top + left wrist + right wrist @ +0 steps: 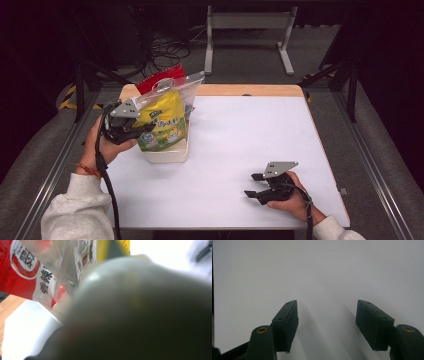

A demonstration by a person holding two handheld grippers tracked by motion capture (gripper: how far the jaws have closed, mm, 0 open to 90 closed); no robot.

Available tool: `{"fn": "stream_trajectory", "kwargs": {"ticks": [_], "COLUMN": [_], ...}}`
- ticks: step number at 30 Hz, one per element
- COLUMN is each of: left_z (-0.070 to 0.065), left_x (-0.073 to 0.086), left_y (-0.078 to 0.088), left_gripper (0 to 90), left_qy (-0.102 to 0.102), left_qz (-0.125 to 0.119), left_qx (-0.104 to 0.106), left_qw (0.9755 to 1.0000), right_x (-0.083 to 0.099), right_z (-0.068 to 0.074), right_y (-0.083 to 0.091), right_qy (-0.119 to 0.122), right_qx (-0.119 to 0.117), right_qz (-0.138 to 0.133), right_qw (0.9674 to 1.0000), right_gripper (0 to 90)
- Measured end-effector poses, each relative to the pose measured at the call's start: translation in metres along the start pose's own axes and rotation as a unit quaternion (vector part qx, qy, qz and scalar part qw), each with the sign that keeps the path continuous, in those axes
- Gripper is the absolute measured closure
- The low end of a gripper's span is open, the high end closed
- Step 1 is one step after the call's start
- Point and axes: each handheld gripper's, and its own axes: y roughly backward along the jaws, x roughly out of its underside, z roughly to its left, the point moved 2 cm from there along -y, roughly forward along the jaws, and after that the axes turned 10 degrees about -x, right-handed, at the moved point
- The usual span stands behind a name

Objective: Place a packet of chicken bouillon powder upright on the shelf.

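At left of the high view, the left gripper (142, 131) was clamped on a yellow bag (162, 122) over a white tub (170, 154). The right gripper (254, 185), lower right, rested with jaws apart, holding nothing.

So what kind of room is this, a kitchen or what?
More likely a lab or workshop set up for recording. A white table stands inside a metal frame, loose cables lie on the grey floor behind, and snack bags sit in a tub.
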Motion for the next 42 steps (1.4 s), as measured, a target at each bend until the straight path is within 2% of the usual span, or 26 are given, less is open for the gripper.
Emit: {"fn": "stream_trajectory", "kwargs": {"ticks": [1, 2, 5, 7, 8, 9, 10, 12, 14, 17, 18, 19, 20, 21, 23, 24, 25, 28, 29, 32, 37, 42], "left_z": [0.002, 0.002, 0.004, 0.006, 0.006, 0.006, 0.007, 0.007, 0.008, 0.005, 0.004, 0.003, 0.003, 0.000, 0.000, 0.002, 0.002, 0.004, 0.004, 0.003, 0.004, 0.004], "left_x": [0.000, 0.001, 0.005, 0.006, 0.006, 0.006, 0.004, 0.002, -0.002, -0.003, -0.004, -0.006, -0.006, -0.008, -0.008, -0.007, -0.003, 0.003, 0.007, 0.016, 0.027, 0.042], "left_y": [-0.002, -0.006, -0.013, -0.014, -0.014, -0.014, -0.013, -0.011, -0.007, -0.011, -0.015, -0.019, -0.019, -0.027, -0.030, -0.033, -0.038, -0.040, -0.041, -0.044, -0.044, -0.045], "left_gripper": [90.0, 90.0, 90.0, 90.0, 90.0, 90.0, 90.0, 90.0, 90.0, 90.0, 90.0, 90.0, 90.0, 90.0, 90.0, 90.0, 90.0, 90.0, 90.0, 90.0, 90.0, 89.6], "left_qy": [0.003, -0.002, 0.012, 0.015, 0.016, 0.012, 0.011, 0.003, -0.007, -0.018, -0.023, -0.022, -0.022, -0.023, -0.018, -0.029, -0.013, -0.006, 0.006, 0.016, 0.032, 0.058], "left_qz": [0.004, 0.012, 0.008, 0.007, 0.008, 0.010, 0.009, 0.013, 0.025, 0.041, 0.050, 0.057, 0.057, 0.071, 0.078, 0.080, 0.075, 0.066, 0.062, 0.050, 0.033, 0.008], "left_qx": [0.004, 0.013, 0.035, 0.029, 0.035, 0.040, 0.034, 0.043, 0.033, 0.053, 0.050, 0.036, 0.036, 0.037, 0.035, 0.032, 0.034, 0.034, 0.039, 0.040, 0.045, 0.044], "left_qw": [1.0000, 0.9998, 0.9993, 0.9995, 0.9992, 0.9991, 0.9993, 0.9990, 0.9991, 0.9976, 0.9972, 0.9975, 0.9975, 0.9966, 0.9962, 0.9959, 0.9965, 0.9972, 0.9973, 0.9978, 0.9979, 0.9973], "right_x": [0.000, 0.000, 0.000, 0.001, 0.000, 0.000, 0.000, 0.000, 0.000, 0.000, 0.000, 0.000, 0.000, 0.000, 0.000, 0.000, 0.000, -0.001, -0.001, -0.002, -0.003, -0.004], "right_z": [-0.001, -0.001, -0.001, -0.001, 0.000, 0.000, 0.000, 0.000, -0.001, -0.001, -0.001, -0.001, -0.001, 0.000, 0.000, 0.000, 0.000, 0.001, 0.001, 0.001, 0.002, 0.002], "right_y": [0.000, 0.001, 0.001, 0.001, 0.001, 0.000, 0.000, 0.000, 0.000, 0.000, 0.000, 0.000, 0.000, 0.000, 0.001, 0.001, 0.002, 0.003, 0.003, 0.003, 0.003, 0.004], "right_qy": [-0.002, -0.002, -0.003, -0.002, -0.002, -0.001, 0.000, -0.001, -0.003, -0.003, -0.004, -0.004, -0.004, -0.003, -0.003, -0.004, -0.001, 0.000, 0.000, 0.000, 0.002, 0.002], "right_qx": [0.000, 0.001, 0.000, 0.001, 0.001, 0.001, 0.001, 0.000, -0.001, 0.000, 0.000, 0.000, 0.000, 0.000, 0.000, 0.001, 0.001, 0.001, 0.000, 0.000, 0.000, 0.002], "right_qz": [-0.001, -0.001, -0.003, -0.001, -0.001, -0.001, -0.001, -0.001, -0.001, -0.002, -0.002, -0.002, -0.002, -0.001, -0.002, -0.003, -0.004, -0.008, -0.009, -0.010, -0.010, -0.012], "right_qw": [1.0000, 1.0000, 1.0000, 1.0000, 1.0000, 1.0000, 1.0000, 1.0000, 1.0000, 1.0000, 1.0000, 1.0000, 1.0000, 1.0000, 1.0000, 1.0000, 1.0000, 1.0000, 1.0000, 1.0000, 0.9999, 0.9999], "right_gripper": [34.5, 34.4, 34.2, 34.1, 34.1, 34.0, 34.0, 34.0, 34.0, 33.9, 33.7, 33.7, 33.7, 33.6, 33.5, 33.5, 33.5, 33.5, 33.5, 33.6, 33.6, 33.7]}}
